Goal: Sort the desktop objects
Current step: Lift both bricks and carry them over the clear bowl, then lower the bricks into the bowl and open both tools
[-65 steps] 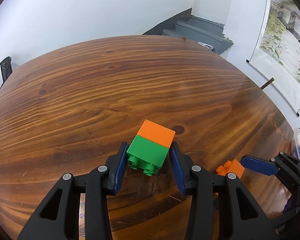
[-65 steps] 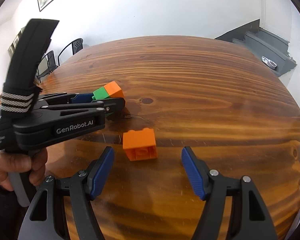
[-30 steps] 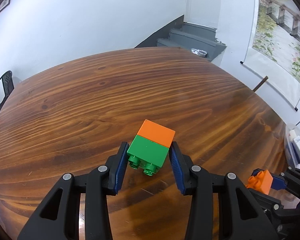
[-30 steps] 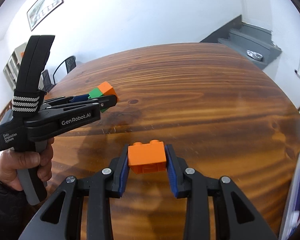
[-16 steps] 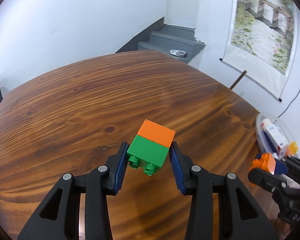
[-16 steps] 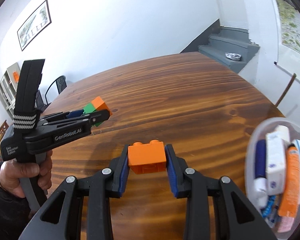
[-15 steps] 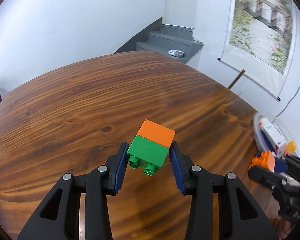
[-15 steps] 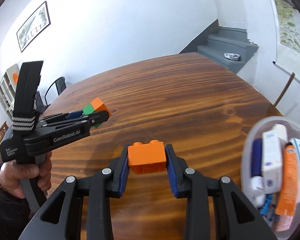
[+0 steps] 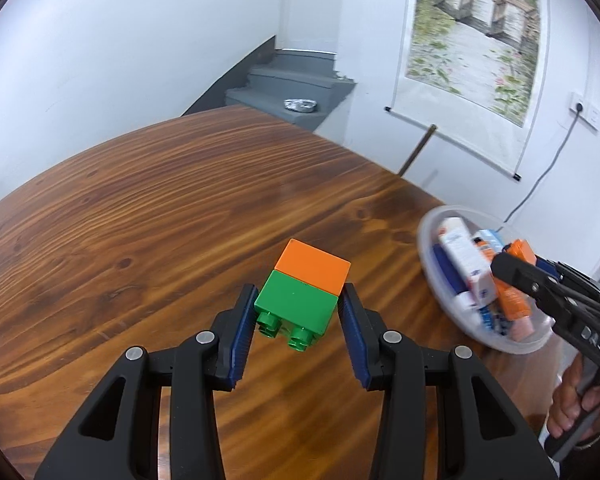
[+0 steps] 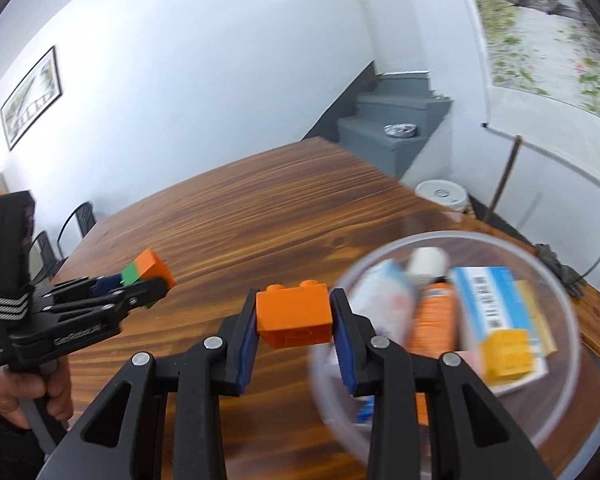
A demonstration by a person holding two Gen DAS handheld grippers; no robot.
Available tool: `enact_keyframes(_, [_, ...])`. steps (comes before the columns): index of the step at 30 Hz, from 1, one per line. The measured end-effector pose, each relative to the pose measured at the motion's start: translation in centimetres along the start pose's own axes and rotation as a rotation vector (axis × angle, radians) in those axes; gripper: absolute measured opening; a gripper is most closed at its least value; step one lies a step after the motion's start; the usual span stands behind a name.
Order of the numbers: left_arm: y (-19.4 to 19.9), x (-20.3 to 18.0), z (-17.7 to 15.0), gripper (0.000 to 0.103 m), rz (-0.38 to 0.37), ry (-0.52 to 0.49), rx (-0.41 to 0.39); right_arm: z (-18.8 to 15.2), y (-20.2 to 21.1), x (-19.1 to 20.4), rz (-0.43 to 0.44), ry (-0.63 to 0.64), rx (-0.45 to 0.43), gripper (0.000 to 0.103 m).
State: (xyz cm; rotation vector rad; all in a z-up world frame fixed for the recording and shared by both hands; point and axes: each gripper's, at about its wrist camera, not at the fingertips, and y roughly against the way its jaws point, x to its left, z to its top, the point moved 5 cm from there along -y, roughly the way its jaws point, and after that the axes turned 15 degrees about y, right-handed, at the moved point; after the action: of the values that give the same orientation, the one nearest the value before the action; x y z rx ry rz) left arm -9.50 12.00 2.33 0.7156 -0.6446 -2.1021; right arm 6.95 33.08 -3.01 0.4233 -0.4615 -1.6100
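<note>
Pinching a green-and-orange block pair (image 9: 303,285) by the green half, the left gripper (image 9: 298,320) carries it clear above the counter (image 9: 148,216); the pads press on the green block's two flat sides, studs facing back toward the camera. These are hard, light plastic bricks, stiff and smooth-faced, so I judge the flat sides the right place to hold; the joined pair could split at the seam if squeezed or knocked on the orange half alone.

Further right, the right gripper (image 10: 294,320) is clamped on a single orange block (image 10: 294,316), again on its plain side walls, studs up, held in the air just beside the rim of a clear bowl (image 10: 556,292).

The bowl stands near the counter's right edge and is already well filled: a white tube (image 10: 388,300), an orange tube (image 10: 434,316), a blue-and-yellow box (image 10: 496,320), and something blue beneath that I cannot make out. Its thin wall looks light and could slide if bumped.
</note>
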Motion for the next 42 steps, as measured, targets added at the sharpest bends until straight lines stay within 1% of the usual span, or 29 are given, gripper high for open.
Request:
enact_keyframes(7, [-0.3,-5.5,-0.1,0.045,-0.078,-0.029,0.015,-0.7,1.8,-5.5,-0.077,-0.064,-0.040,0.037])
enact_keyframes(16, [-1.7,-12.9,-0.7,0.045,-0.172,-0.106,0.044,-2.5,2.6,-11.0,-0.132,-0.117,-0.029,0.037])
enact_keyframes(20, [-2.8,-14.9,-0.9,0.045,-0.205,-0.119,0.063,-3.0,2.2,-12.6,-0.132,-0.133,-0.015,0.037])
enact_keyframes(24, [-4.0,-16.4,-1.1,0.045,-0.225,-0.127,0.089,-3.3,1.7,-13.4,-0.125,-0.140,-0.008,0.037])
enact_keyframes(30, [-5.4,-18.1,-1.5,0.045,-0.236,-0.151,0.114,-3.7,1.0,-14.1,-0.111,-0.141,0.008,0.038])
enact_keyframes(31, [-5.5,-18.2,-1.6,0.047,-0.237,-0.153,0.122,-3.8,0.8,-14.2,-0.109,-0.144,0.014,0.039])
enact_keyframes(33, [-5.7,-18.4,-1.8,0.069,-0.232,-0.149,0.124,-4.0,0.6,-14.5,-0.102,-0.153,0.020,0.047])
enact_keyframes(35, [-5.6,-18.3,-1.5,0.075,-0.229,-0.137,0.100,-4.3,0.7,-14.8,-0.110,-0.160,0.020,0.062])
enact_keyframes(39, [-5.3,-17.9,-1.2,0.076,-0.237,-0.113,0.085,-4.3,1.2,-15.1,-0.119,-0.158,0.010,0.063])
enact_keyframes(42, [-4.9,-17.4,-1.1,0.076,-0.220,-0.113,0.064,-4.5,1.7,-15.0,-0.121,-0.156,0.006,0.063])
